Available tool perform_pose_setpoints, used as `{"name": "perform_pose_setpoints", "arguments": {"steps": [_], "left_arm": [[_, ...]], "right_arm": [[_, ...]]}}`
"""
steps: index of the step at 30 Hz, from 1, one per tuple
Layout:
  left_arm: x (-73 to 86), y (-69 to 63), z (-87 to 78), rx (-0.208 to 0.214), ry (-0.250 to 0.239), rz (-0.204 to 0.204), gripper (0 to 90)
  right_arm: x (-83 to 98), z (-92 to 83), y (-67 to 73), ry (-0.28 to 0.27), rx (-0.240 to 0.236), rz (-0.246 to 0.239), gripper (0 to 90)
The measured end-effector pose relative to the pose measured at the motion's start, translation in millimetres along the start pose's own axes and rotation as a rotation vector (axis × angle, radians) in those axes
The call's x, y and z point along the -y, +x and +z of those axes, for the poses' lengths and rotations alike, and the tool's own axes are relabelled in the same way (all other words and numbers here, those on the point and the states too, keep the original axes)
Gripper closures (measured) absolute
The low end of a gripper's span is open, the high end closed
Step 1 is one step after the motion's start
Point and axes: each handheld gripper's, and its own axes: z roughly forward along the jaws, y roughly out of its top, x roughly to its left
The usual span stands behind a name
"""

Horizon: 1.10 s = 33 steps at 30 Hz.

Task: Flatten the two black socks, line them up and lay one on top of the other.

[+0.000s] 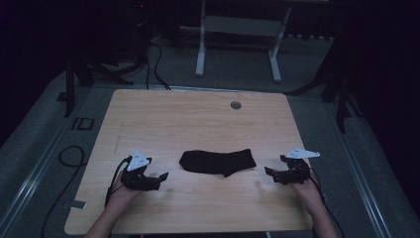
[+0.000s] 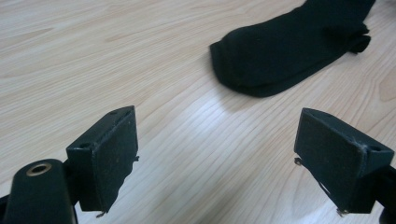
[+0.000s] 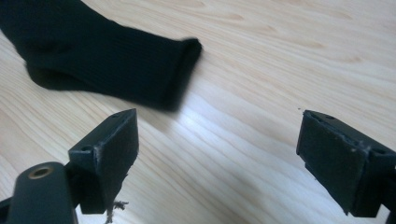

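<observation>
While the black sock (image 1: 218, 161) lies flat between them, left gripper (image 1: 159, 179) and right gripper (image 1: 270, 174) gape empty

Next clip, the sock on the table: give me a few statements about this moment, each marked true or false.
1. A black sock lies flat on the wooden table. True.
2. The left gripper is clamped on the sock. False: its jaws stand open with bare table between them, short of the sock.
3. The sock lies between the two grippers. True.
4. The right gripper holds the sock's cuff. False: its jaws are open, apart from the sock.
5. A second, white sock lies beside it. False: one black sock.
</observation>
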Motion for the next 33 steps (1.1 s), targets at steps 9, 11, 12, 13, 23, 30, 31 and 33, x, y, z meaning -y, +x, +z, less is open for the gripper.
{"name": "perform_pose_setpoints", "arguments": {"steps": [9, 11, 12, 13, 23, 30, 31, 33], "left_arm": [[19.9, 17.5, -20.5, -0.042, 0.003, -0.041, 14.0], [25.3, 22.2, -28.0, -0.053, -0.003, -0.062, 14.0], [26.9, 23.8, -30.9, -0.054, -0.005, -0.065, 14.0], [26.9, 23.8, -30.9, -0.054, -0.005, -0.065, 14.1], [43.0, 35.0, -55.9, -0.1, -0.05, -0.129, 14.0], [50.6, 38.7, -69.7, -0.111, -0.103, -0.16, 14.1], [51.4, 38.5, -71.2, -0.117, -0.11, -0.166, 14.1], [53.5, 38.1, -73.7, -0.12, -0.129, -0.167, 14.0]], "right_arm": [[19.7, -10.6, -13.3, 0.003, 0.027, 0.065, 13.2], [24.4, -16.2, -17.1, -0.004, 0.04, 0.084, 13.4], [25.8, -18.3, -18.4, -0.008, 0.043, 0.089, 13.4], [25.8, -18.3, -18.4, -0.008, 0.043, 0.089, 13.4], [36.1, -36.4, -22.8, -0.066, 0.08, 0.139, 13.5], [47.7, -45.0, -19.6, -0.092, 0.088, 0.148, 13.6], [47.7, -45.0, -19.6, -0.092, 0.088, 0.148, 13.6], [54.7, -45.7, -20.8, -0.115, 0.107, 0.152, 13.7]]}}
